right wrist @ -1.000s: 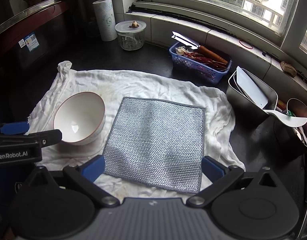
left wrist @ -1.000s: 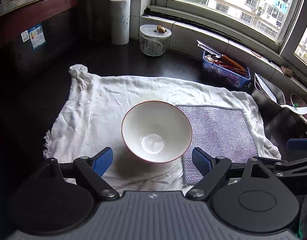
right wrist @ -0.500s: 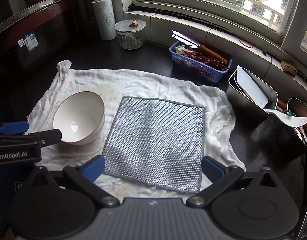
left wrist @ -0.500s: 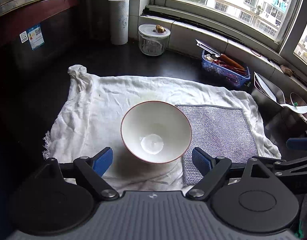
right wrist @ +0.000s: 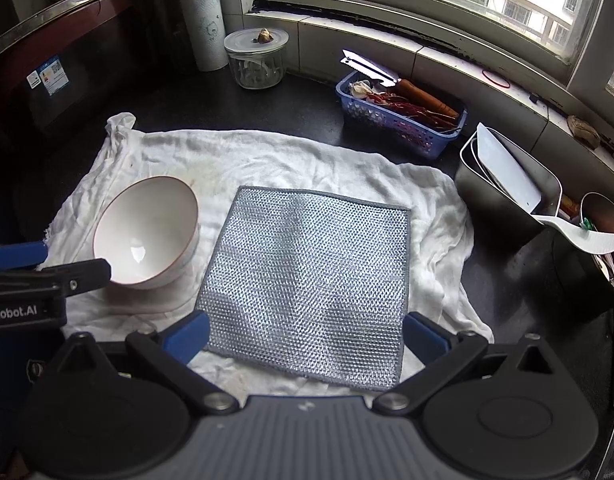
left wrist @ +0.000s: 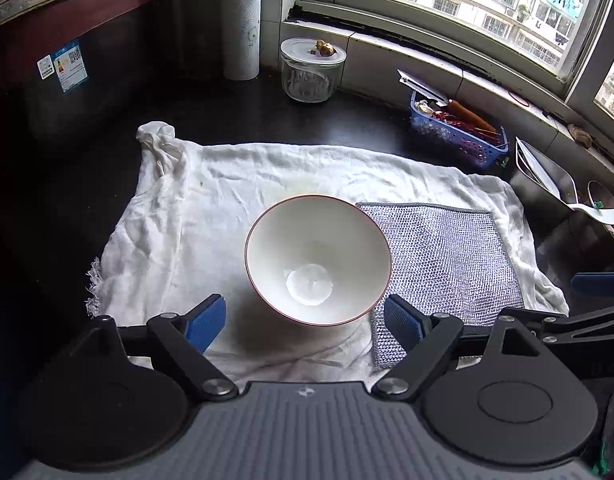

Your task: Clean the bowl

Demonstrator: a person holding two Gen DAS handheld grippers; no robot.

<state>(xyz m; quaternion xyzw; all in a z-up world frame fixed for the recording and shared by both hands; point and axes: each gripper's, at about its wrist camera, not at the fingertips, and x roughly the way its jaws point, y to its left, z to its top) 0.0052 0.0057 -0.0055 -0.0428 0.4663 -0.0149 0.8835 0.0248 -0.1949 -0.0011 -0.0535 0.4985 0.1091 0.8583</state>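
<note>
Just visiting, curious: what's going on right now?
Left gripper open near bowl. Right gripper open over mesh cloth. Nothing between them.

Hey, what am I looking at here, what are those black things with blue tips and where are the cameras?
These are two hand-held grippers, each carrying a wide-angle camera that looks along its fingers. One picture comes from the left gripper, the other from the right gripper. Both are open and hold nothing. On the dark counter lies a white towel. On it stand a white bowl, which looks empty, and beside it a flat silvery mesh cloth. Behind are a paper roll, a glass jar and a blue basket.
</note>
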